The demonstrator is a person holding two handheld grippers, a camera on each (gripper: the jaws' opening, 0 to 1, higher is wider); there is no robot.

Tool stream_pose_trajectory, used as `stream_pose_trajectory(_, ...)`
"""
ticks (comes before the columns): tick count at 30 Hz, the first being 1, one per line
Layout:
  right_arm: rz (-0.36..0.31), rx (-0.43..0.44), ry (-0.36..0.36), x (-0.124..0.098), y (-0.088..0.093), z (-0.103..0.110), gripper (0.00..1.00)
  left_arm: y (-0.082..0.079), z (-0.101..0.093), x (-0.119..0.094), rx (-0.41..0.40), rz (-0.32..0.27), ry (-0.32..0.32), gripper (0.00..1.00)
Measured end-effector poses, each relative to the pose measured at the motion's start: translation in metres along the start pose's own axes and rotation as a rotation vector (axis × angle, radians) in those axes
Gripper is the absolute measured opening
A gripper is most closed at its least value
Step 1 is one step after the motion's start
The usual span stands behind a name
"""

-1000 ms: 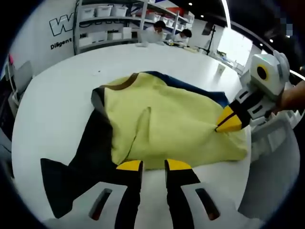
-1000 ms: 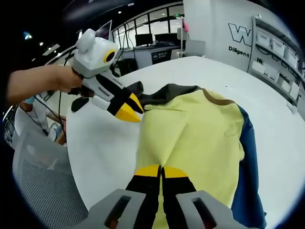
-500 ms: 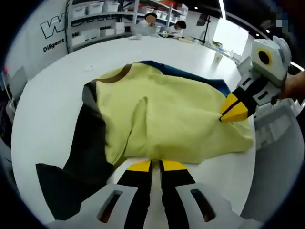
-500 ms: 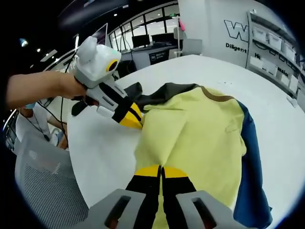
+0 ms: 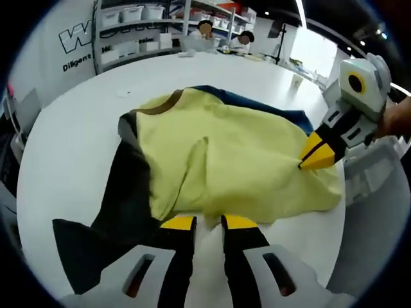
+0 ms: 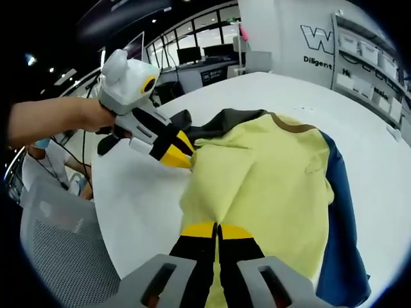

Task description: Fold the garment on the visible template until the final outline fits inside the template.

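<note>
Garment (image 5: 225,167) lies spread on white table (image 5: 64,141), fold step just starting. Right tool (image 6: 218,230) pinches yellow hem w/ tips pressed together; left tool (image 5: 209,222) spread at near edge, holding nothing. Next: left must clamp hem, then both lift & fold over.

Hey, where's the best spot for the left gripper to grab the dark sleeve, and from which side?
Probably the free end of the dark sleeve, approached from the bare white table on its outer side. There it lies flat, one layer, clear of the yellow body. The left gripper sits open at the yellow hem; the right gripper is shut on the yellow body.
</note>
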State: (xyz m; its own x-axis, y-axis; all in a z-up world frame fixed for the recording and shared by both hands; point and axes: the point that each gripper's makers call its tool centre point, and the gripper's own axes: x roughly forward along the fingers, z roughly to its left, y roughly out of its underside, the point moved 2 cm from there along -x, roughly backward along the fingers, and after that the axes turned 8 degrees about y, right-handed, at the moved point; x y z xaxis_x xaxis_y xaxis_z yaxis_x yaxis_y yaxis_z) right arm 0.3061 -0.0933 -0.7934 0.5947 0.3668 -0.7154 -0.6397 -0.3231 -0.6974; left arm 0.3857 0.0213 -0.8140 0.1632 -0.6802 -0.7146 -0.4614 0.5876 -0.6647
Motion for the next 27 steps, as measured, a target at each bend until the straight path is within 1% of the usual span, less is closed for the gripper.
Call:
stream_pose_trajectory(4,0.001,-0.001,-0.003,0.000,0.000,0.000,0.00,0.003,-0.006,0.010,0.004,0.021,0.010,0.17)
stream_pose_trajectory(6,0.002,0.001,-0.004,0.000,0.000,0.000,0.00,0.005,-0.007,0.013,0.005,0.040,-0.002,0.14)
stream_pose_trajectory(7,0.002,0.001,-0.004,0.000,0.000,-0.001,0.00,0.005,-0.005,0.013,0.001,0.039,-0.016,0.12)
stream_pose_trajectory(8,0.002,0.001,-0.004,0.000,0.000,-0.001,0.00,0.005,-0.005,0.013,-0.007,0.037,-0.018,0.10)
stream_pose_trajectory(9,0.001,0.000,-0.004,0.000,0.000,-0.001,0.00,0.005,-0.005,0.013,-0.021,0.034,-0.020,0.10)
stream_pose_trajectory(13,0.001,0.001,-0.003,-0.001,0.002,-0.001,0.00,0.005,-0.006,0.010,-0.033,0.030,-0.017,0.09)
stream_pose_trajectory(15,0.001,0.000,-0.002,-0.001,0.002,0.000,0.00,0.006,-0.004,0.006,-0.059,0.022,-0.020,0.09)
stream_pose_trajectory(16,-0.001,-0.002,-0.001,-0.001,0.002,-0.001,0.00,0.005,-0.008,0.002,-0.086,0.011,-0.014,0.09)
stream_pose_trajectory(17,-0.002,-0.006,-0.003,0.000,0.003,0.000,0.00,0.004,-0.008,0.001,-0.096,0.003,-0.011,0.09)
stream_pose_trajectory(23,0.005,-0.015,-0.017,-0.001,0.005,0.004,0.00,0.008,-0.012,-0.009,-0.107,-0.004,-0.016,0.09)
stream_pose_trajectory(27,0.007,-0.014,-0.024,-0.002,0.006,0.006,0.07,0.009,-0.015,-0.017,-0.130,-0.021,-0.025,0.09)
